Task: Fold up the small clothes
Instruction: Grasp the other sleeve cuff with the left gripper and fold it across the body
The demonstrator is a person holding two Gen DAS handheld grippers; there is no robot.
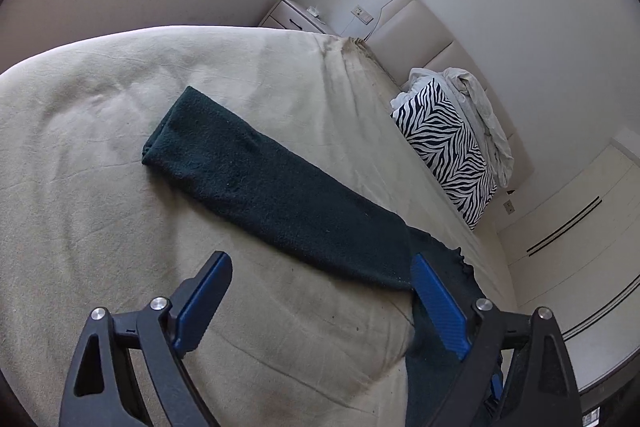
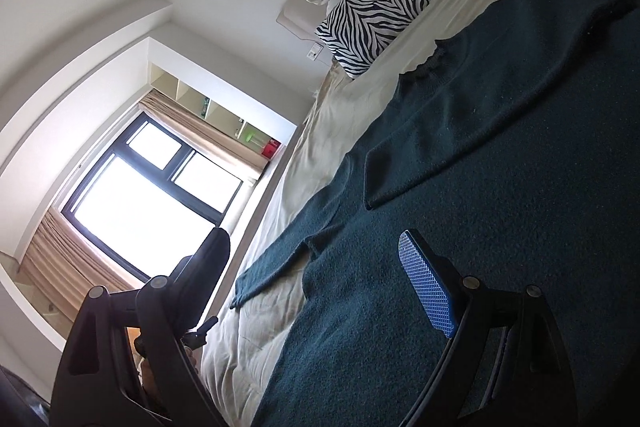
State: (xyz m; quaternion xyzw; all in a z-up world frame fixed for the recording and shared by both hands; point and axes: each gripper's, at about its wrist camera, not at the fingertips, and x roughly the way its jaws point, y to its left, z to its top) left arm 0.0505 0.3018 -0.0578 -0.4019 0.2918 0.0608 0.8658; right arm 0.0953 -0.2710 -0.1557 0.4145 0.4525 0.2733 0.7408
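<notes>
1. Dark teal knitted wool makes up the long-sleeved sweater (image 2: 500,155), which lies flat on the bed's beige sheet (image 1: 100,155).
2. In the left wrist view one sleeve (image 1: 256,179) stretches straight out across the sheet, its cuff end farthest from the camera.
3. In the right wrist view the other sleeve (image 2: 472,131) is folded across the sweater's body, and the ribbed neckline (image 2: 428,61) points toward the head of the bed.
4. The left claw (image 1: 320,277) is spread wide over the sheet beside the sleeve's near end. Its right finger overlaps the dark knit in the picture; whether it touches cannot be told, and nothing is pinched.
5. The right claw (image 2: 316,251) is also spread wide above the sweater's body, with nothing gripped between its blue-padded fingers (image 2: 428,283).
6. A zebra-striped black-and-white pillow (image 1: 444,143) leans against the padded cream headboard (image 1: 416,27), with a crumpled pale cloth (image 1: 484,107) heaped just beside it.
7. A black-framed window (image 2: 152,187) with tan curtains (image 2: 68,247) glows bright beyond the far side of the bed.
</notes>
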